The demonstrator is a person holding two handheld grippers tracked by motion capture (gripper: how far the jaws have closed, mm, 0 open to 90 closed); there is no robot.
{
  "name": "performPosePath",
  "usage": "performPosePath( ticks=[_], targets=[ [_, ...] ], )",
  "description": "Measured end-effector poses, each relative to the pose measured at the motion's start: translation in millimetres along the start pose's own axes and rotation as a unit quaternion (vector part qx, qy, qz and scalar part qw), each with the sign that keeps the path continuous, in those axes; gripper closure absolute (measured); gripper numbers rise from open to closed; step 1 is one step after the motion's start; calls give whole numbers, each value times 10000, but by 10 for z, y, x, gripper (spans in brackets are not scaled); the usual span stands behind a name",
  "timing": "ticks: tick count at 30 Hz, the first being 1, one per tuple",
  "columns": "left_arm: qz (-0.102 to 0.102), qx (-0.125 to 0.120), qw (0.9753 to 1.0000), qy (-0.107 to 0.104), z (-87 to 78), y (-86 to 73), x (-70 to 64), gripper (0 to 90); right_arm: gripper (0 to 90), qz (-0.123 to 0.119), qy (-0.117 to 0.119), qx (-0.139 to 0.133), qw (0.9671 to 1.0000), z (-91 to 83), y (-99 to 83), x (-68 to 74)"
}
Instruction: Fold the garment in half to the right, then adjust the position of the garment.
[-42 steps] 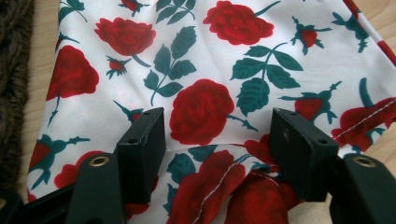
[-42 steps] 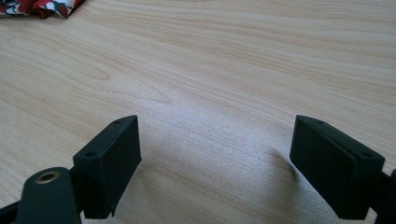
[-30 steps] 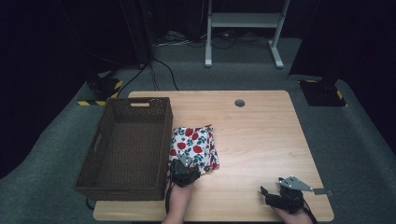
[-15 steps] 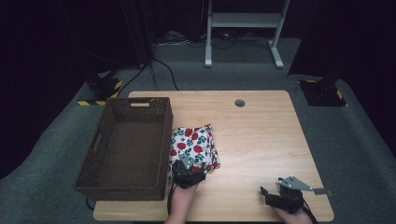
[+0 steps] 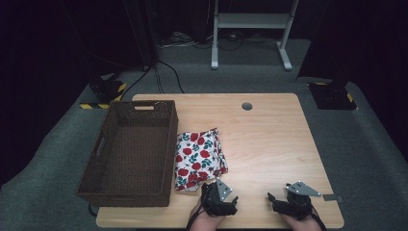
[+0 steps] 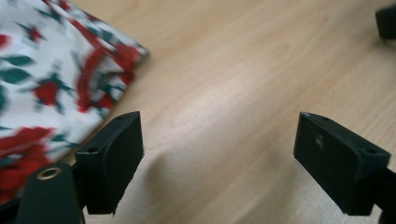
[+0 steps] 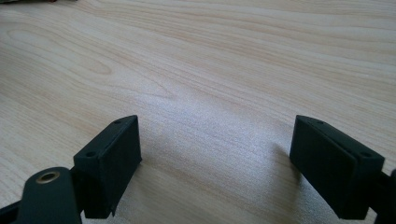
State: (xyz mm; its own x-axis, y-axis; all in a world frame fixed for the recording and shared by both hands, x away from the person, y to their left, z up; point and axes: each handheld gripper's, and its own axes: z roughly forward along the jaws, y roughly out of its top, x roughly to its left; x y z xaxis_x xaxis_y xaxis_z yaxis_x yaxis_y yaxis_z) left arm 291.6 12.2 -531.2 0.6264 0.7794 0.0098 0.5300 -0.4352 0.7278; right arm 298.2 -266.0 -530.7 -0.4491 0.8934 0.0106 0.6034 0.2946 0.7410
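Spreading across most of the high view, the wooden table (image 5: 269,144) carries a deep brown wicker basket (image 5: 103,185) on its left side, standing empty. Just beside the basket's right wall lies a folded cloth (image 5: 198,158), white with red flowers and green leaves, its left edge touching or nearly touching the wicker.

At the near edge, the left gripper (image 5: 222,204) sits just below the cloth's near corner, jaws wide apart with nothing between them. In the left gripper view the cloth (image 6: 42,88) lies to the left of the left jaw, its corner close beside that jaw but not caught. The right gripper (image 5: 285,202) rests farther right on bare wood, well apart from the cloth, its jaws also spread and empty.

By my reading, the step in hand is the approach to the cloth, most likely to lift it into the basket. The next move calls for swinging the left gripper toward the folded edge so a jaw slides under the layers, then closing on all of them so the fold does not fall open.
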Motion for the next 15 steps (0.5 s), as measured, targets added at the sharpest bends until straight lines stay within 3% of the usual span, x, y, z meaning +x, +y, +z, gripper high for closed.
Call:
performPosePath(
  ticks=[5, 15],
  targets=[
    [-101, 42, 9999, -78, 17, 0, 15, 148, 163, -11, 29, 7, 10000, 2, 0, 0],
    [-94, 42, 9999, -116, 19, -2, 16, 142, 163, 18, 41, 20, 10000, 3, 1, -1]
  ],
)
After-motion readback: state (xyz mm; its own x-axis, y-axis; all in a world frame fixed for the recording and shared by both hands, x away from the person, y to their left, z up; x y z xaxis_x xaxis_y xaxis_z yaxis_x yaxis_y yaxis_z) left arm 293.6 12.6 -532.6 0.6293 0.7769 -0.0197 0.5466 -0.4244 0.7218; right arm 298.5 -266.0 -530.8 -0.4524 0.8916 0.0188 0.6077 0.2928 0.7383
